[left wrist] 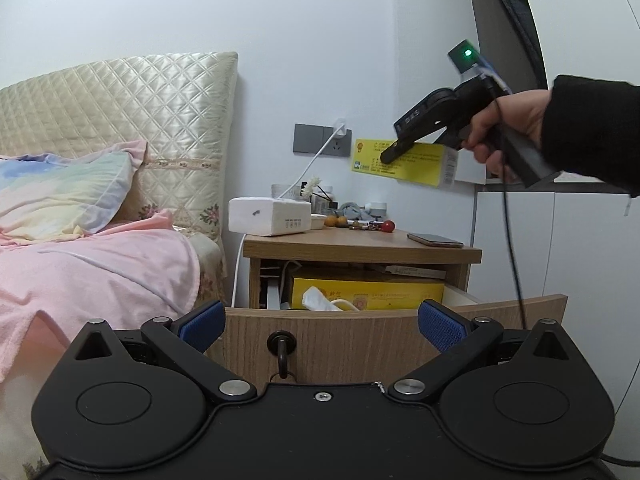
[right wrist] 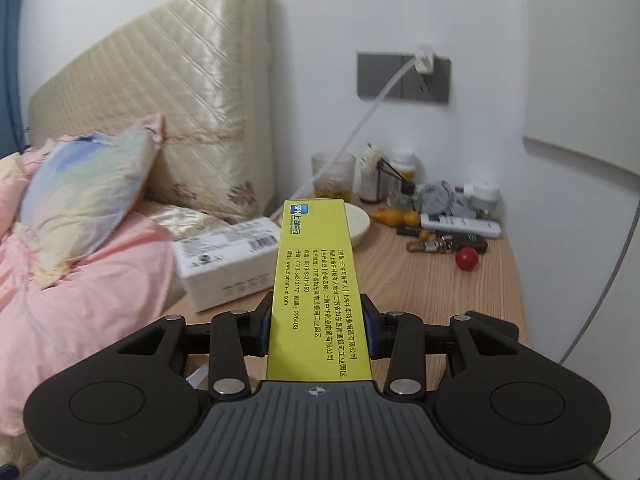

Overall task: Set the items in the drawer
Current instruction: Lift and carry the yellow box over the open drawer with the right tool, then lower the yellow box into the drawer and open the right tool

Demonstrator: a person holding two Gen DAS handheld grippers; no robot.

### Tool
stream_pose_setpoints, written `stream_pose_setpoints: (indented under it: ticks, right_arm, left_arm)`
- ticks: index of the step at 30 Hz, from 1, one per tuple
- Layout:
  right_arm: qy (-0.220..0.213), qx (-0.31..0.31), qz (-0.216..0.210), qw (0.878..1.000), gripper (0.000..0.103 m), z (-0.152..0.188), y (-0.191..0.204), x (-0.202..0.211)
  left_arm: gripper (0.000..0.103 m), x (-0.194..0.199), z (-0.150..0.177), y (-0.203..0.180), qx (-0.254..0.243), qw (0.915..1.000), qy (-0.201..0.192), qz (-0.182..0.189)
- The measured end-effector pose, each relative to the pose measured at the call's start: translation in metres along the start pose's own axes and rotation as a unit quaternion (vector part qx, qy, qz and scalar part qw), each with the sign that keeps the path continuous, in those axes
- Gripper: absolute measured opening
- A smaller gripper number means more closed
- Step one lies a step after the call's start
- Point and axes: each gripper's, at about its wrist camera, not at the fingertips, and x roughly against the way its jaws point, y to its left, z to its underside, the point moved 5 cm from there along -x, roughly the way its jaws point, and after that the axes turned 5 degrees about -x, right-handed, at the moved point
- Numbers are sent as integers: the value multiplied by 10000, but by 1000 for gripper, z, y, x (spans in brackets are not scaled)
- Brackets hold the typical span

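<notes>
My right gripper (right wrist: 316, 320) is shut on a long yellow medicine box (right wrist: 316, 280) and holds it in the air above the wooden nightstand (right wrist: 420, 288). The left wrist view shows the same yellow box (left wrist: 416, 160), clamped by the right gripper (left wrist: 394, 154) in a person's hand, well above the nightstand top (left wrist: 360, 246). My left gripper (left wrist: 322, 326) is open, its blue pads on either side of the pulled-out drawer front (left wrist: 360, 332). The open drawer holds a yellow carton (left wrist: 368, 294) and a white item (left wrist: 320, 300).
On the nightstand lie a white tissue pack (left wrist: 270, 216), a phone (left wrist: 434, 240), a red ball (right wrist: 467, 259), a remote (right wrist: 460, 224), keys, a bowl (right wrist: 358, 222), jars and a glass. A key hangs in the drawer lock (left wrist: 282, 346). A bed with pink bedding (left wrist: 80, 264) lies left; a white cabinet (left wrist: 560, 260) stands right.
</notes>
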Motion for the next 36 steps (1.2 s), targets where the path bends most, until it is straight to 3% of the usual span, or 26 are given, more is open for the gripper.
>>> stream_pose_setpoints:
  ticks: [8,16,25,36]
  right_arm:
    - [300,348,-543,9975,44,28,16,19]
    - [851,957,-971,9870,44,71,32,15]
    - [1246,1594,-930,9749,44,97,36,-6]
    - [1823,1828,-783,9629,44,121,20,-40]
  left_arm:
    - [102,8,5,-28,-305,9992,-96,244]
    - [102,6,9,-32,-541,9984,-169,37]
    - [102,-1,12,-25,-407,9991,-79,-126]
    - [102,-3,15,-23,-269,9996,-54,-63]
